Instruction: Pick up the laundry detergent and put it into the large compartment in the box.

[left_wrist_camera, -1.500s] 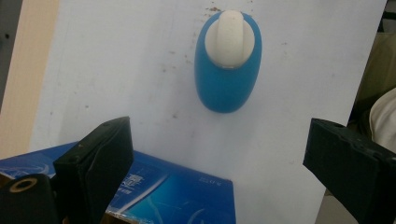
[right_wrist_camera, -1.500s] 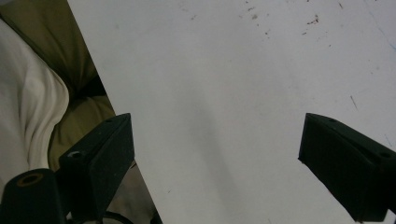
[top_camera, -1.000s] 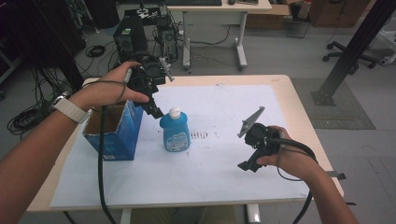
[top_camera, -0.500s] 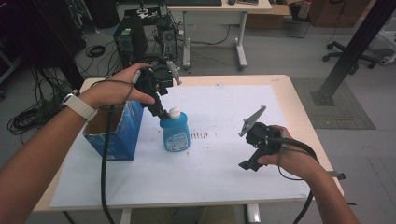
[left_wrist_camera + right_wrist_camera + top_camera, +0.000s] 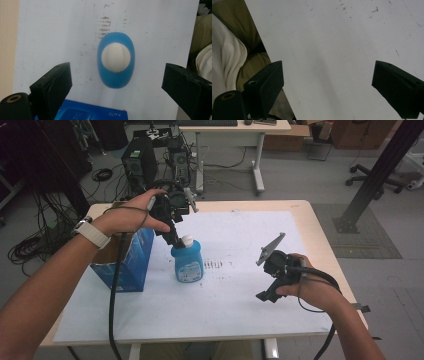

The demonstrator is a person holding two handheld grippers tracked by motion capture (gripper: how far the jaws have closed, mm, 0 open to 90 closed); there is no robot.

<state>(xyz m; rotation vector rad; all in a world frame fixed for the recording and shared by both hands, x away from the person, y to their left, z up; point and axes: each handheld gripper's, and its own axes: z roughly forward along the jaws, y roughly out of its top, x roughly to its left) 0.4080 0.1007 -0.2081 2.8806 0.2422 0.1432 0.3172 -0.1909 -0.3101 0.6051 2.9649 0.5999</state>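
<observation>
two grippers in play and one blue bottle (image 5: pixel 188 264) is the star here, a squat translucent blue body with a rounded white cap (image 5: pixel 186 240) and a light printed label on its front face. it stands upright on the white sheet (image 5: pixel 230 290) covering the surface, long axis vertical, cap pointing straight up, base flat on the sheet. seen from directly above in the left gripper view, the bottle (image 5: pixel 115 60) reads as a blue oval with the white cap (image 5: pixel 115 57) sitting in the middle, the oval's longer side running up and down that view. it sits just beside the blue box (image 5: pixel 131 262), to that box's right in the high view, near a patch of dark smudges on the sheet. left gripper (image 5: pixel 175 239) hangs right above the cap, pointing down at it, and its fingers (image 5: pixel 53 85) are spread wide apart, one on each side of the bottle with clear sheet between them and the blue body, nothing gripped. a corner of the blue box (image 5: pixel 92 113) peeks in at the bottom of that view. right gripper (image 5: pixel 265 296) is well apart from the bottle, over toward the right side of the surface, held low in the person's hand, and its fingers (image 5: pixel 265 86) are wide apart too, bare white sheet between them.
</observation>
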